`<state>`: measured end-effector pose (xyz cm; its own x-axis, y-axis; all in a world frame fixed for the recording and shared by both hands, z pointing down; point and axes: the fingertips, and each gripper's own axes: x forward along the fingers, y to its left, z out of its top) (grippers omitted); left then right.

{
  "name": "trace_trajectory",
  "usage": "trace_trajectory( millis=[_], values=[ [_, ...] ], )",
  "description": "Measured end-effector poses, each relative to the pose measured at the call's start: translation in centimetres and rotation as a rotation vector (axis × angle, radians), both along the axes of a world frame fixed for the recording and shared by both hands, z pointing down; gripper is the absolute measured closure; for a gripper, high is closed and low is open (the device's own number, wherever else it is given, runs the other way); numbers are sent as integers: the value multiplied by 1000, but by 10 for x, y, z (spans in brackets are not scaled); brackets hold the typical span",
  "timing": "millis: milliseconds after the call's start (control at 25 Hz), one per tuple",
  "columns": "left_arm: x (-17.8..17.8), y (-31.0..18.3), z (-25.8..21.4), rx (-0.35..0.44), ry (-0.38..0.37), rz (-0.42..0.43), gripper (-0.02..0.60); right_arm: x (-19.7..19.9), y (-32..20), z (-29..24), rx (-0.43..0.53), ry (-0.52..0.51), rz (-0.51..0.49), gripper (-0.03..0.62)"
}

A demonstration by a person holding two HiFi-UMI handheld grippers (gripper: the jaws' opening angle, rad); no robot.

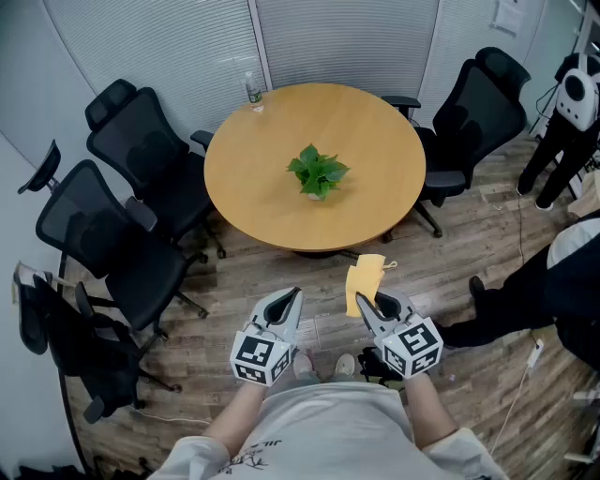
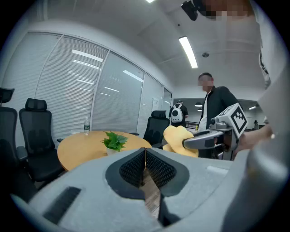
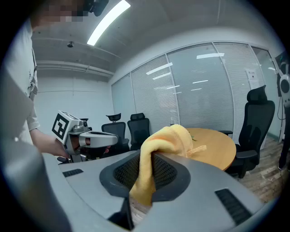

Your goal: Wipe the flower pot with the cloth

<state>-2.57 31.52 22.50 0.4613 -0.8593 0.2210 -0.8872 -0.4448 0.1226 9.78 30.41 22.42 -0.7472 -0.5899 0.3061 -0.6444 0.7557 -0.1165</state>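
- No word, number or brand can be read in any view.
- Bottle (image 1: 252,91) at the far left edge of the round table (image 1: 375,187): green label, print too small to read.
- Paper sheet (image 1: 509,14) on the wall beyond the table, to its right: printed, but illegible.
- Cube (image 1: 260,357) of the left gripper (image 1: 292,295), on the near side of the table: black-and-white square markers, pattern only, no characters.
- Cube (image 1: 413,348) of the right gripper (image 1: 361,302), also on the near side: the same kind of markers.
- Person's shirt (image 1: 328,422), nearest to the camera from the table: dark print at the frame's lower edge, cut off and unreadable.
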Motion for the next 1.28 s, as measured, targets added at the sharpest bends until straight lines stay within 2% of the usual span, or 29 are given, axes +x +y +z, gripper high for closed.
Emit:
trace_trajectory(
  millis=[320, 560, 880, 1280],
  values=[
    [-3, -3, 0, 3, -5, 9, 571, -7, -1, 2, 1, 3, -3, 536],
    [-18, 0, 0, 4, -2, 21, 571, -25, 4, -2, -1, -17, -17, 534],
    [-39, 9, -2, 27, 7, 76, 571, -45, 12, -6, 37, 2, 46, 534],
    [-50, 0, 5, 21, 8, 113, 571, -55, 7, 5, 14, 1, 92, 534]
  ],
)
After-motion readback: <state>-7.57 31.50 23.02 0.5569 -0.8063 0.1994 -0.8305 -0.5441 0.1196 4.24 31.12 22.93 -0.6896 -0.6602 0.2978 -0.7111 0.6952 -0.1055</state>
